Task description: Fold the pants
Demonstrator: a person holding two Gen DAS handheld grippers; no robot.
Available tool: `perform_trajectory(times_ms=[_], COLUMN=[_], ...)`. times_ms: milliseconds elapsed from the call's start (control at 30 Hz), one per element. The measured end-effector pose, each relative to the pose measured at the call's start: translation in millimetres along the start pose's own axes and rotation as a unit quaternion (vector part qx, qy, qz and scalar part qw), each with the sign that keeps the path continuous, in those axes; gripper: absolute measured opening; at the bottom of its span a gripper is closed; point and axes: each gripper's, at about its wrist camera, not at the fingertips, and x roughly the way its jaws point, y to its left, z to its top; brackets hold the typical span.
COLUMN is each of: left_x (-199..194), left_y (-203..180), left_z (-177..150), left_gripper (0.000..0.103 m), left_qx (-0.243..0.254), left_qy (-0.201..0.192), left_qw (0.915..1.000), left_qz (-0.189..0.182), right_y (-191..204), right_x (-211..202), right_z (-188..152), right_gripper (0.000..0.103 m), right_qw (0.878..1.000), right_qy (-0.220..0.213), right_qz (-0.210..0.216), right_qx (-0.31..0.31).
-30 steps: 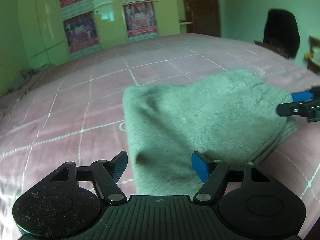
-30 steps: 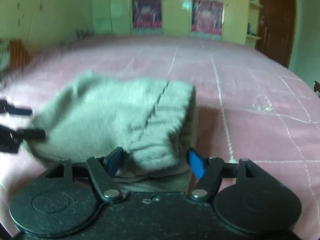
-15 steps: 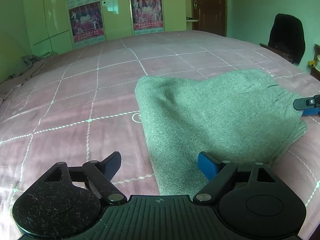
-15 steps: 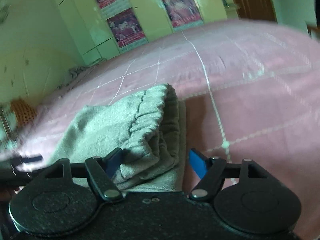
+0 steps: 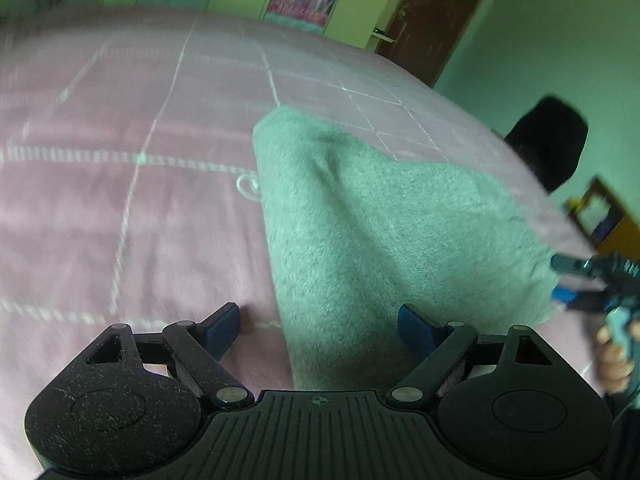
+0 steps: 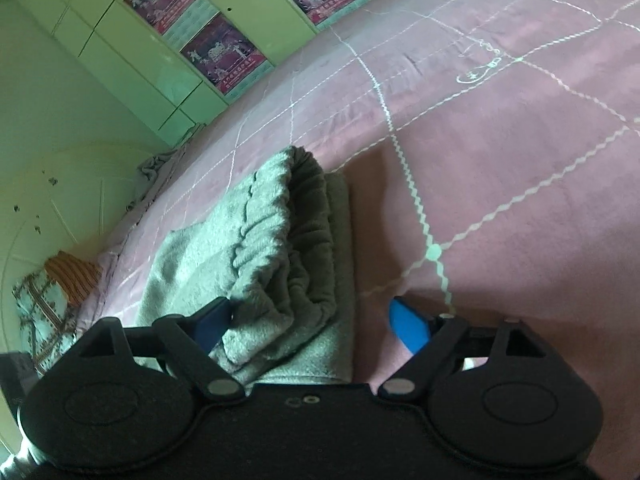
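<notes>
Grey pants [image 5: 384, 236] lie folded in a thick stack on the pink bedspread [image 5: 120, 200]. My left gripper [image 5: 320, 324] is open and empty, its jaws wide on either side of the stack's near left corner. In the right wrist view the pants [image 6: 280, 248] show their gathered elastic waistband on top of the folded layers. My right gripper [image 6: 312, 320] is open and empty, its jaws wide at the stack's near right end. It also shows in the left wrist view [image 5: 592, 284] at the far right edge of the stack.
The pink quilted bedspread [image 6: 500, 140] stretches far beyond the pants. Green wardrobe doors with posters [image 6: 216, 52] and a brown door [image 5: 432, 12] stand behind the bed. A dark chair [image 5: 552, 148] is past the right side. Pillows [image 6: 52, 292] lie at the left.
Both grippers tilted and swung: the left view rolled and turned right, the right view rolled further and moved closer over the waistband. The pants stay folded on the bed.
</notes>
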Motion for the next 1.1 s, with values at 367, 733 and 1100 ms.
perform_trajectory(times_ms=[367,733,1100], left_x=[-15,-29,-24], left_y=[1,4,-4], left_z=[-15,-29,-26], left_gripper=[0.086,0.086,0.086], left_qx=[-0.028,-0.056,-0.045], left_qy=[-0.026,-0.038,-0.031], left_qw=[0.9993,0.9977,0.9985], left_qz=[0.002,0.0,0.004], right_y=[34,21,22], right_x=[-11,2,5], right_z=[-13,-16,-14], right_gripper=[0.05,0.065,0.034], right_qw=[0.996,1.0,1.0], right_qy=[-0.015,-0.001,-0.002], right_qz=[-0.014,0.002,-0.005], right_qx=[-0.088,0.022,0.018])
